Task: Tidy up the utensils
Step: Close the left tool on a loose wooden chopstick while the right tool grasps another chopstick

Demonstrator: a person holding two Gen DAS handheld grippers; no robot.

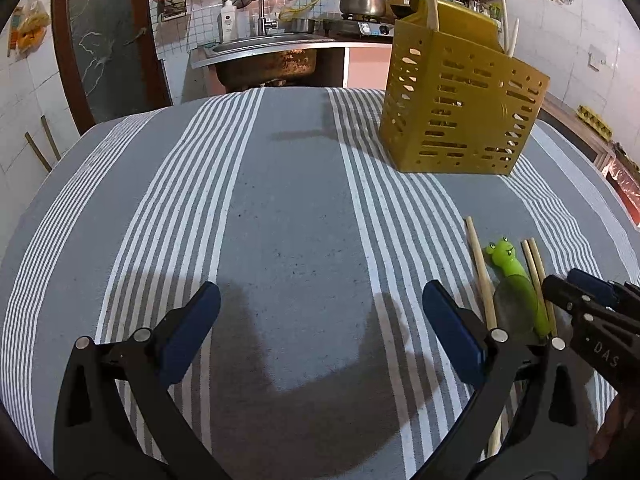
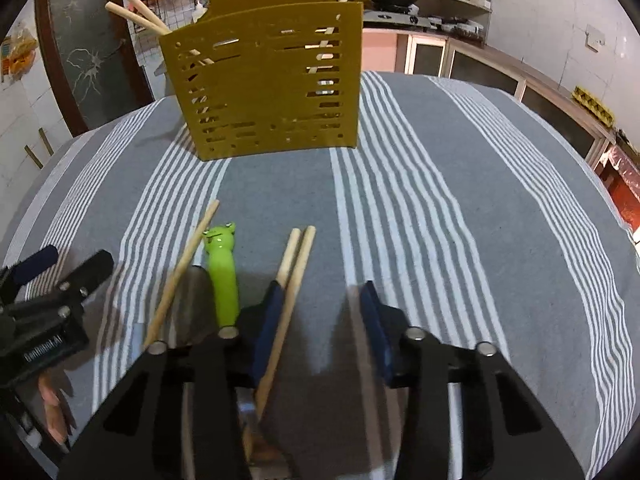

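Both grippers, left (image 1: 320,320) and right (image 2: 320,312), have released fingers over the grey striped table (image 1: 288,208). A wooden chopstick (image 2: 288,296) lies between the right's fingers. The perforated yellow plastic holder (image 2: 264,80) stands well beyond.

Tablecloth (image 1: 280,220): grey, bands of thin white stripes. Utensil holder (image 1: 460,108), upper right: mustard yellow, slotted cutouts. Chopsticks (image 2: 298,256): pale wood. Frog-handled utensil (image 2: 222,268), lower left: lime green. Gripper pads (image 1: 192,332): dark blue on black.
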